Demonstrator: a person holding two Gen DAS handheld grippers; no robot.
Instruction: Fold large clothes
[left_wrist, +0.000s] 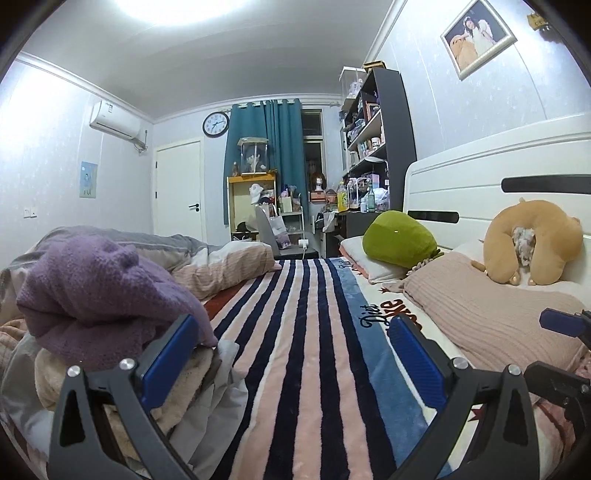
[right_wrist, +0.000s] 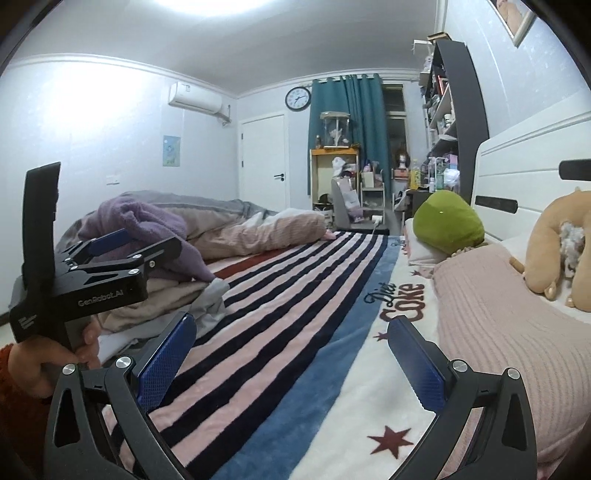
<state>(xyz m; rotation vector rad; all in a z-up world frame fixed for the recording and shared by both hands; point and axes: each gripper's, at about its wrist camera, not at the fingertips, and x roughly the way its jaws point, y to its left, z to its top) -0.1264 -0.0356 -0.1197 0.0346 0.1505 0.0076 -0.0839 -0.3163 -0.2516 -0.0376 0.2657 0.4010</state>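
Purple knit sweater (left_wrist: 99, 291) heaped on the bed's left side.
Left gripper (left_wrist: 291, 347) hovers beside it, jaws spread, empty; right gripper (right_wrist: 291, 350) gapes wide over the striped blanket (right_wrist: 295, 295), well apart from the sweater.

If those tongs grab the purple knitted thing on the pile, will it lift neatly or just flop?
Probably flop: the purple knit lies slumped in soft folds over the clothes pile. It looks thick and fuzzy, so it is unlikely to slip. Being large, most would likely trail behind one pinch.
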